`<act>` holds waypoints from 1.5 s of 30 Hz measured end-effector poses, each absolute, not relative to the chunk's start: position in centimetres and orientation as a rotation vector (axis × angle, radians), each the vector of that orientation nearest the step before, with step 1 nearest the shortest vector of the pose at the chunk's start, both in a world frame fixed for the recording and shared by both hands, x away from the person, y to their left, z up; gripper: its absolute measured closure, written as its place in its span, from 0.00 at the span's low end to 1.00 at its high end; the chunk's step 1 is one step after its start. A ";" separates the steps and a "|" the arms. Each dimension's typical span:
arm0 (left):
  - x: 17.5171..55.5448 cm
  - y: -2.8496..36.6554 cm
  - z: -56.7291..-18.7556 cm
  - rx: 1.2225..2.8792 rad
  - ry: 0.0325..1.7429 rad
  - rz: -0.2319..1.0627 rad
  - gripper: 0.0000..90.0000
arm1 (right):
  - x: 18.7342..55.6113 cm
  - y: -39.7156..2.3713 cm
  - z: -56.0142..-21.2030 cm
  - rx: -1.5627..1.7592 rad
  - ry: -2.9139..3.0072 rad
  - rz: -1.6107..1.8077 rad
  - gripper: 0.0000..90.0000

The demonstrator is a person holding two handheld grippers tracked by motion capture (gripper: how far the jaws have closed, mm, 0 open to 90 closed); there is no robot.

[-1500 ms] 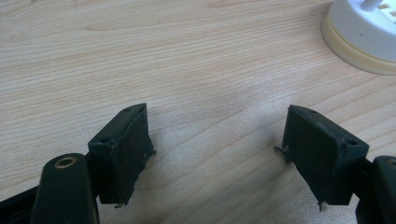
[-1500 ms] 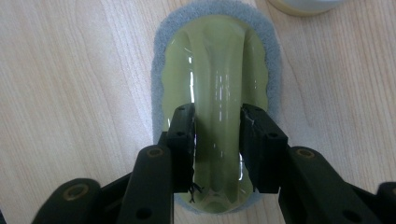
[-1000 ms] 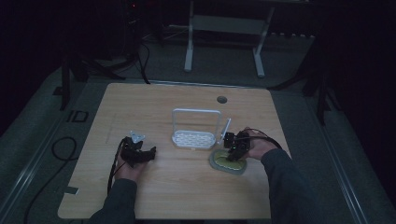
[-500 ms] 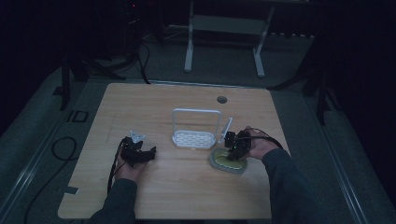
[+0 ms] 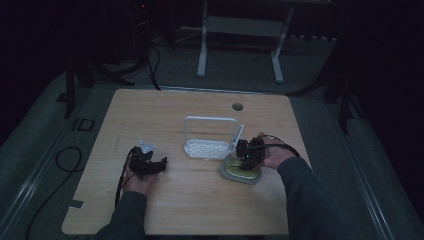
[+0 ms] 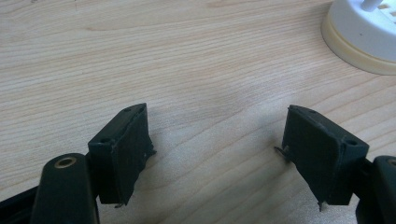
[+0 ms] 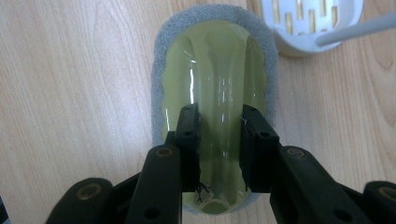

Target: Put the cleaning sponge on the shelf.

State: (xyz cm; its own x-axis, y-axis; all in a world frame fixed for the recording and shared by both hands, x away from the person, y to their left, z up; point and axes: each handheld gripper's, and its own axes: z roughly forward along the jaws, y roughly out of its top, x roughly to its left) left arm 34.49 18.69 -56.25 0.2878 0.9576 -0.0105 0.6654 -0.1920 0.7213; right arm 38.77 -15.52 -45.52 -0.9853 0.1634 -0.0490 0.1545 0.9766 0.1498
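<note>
Toward the table's (image 5: pixel 165 215) left edge the left gripper (image 6: pixel 217 140) rests low over bare wood, its jaws spread wide with nothing between them. Mid-table, nearer the far edge, stands a white slotted rack (image 5: pixel 211 140). Just right of it, toward the right edge, the right gripper (image 7: pixel 218 126) has its jaws closed on the raised middle ridge of a yellow-green scrubber (image 7: pixel 215 70) with a grey sponge rim, lying flat on the wood
</note>
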 end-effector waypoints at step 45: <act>34.5 18.7 -56.2 1.941 1.449 0.604 0.26 | 38.1 -9.4 -44.1 0.044 2.946 0.272 0.80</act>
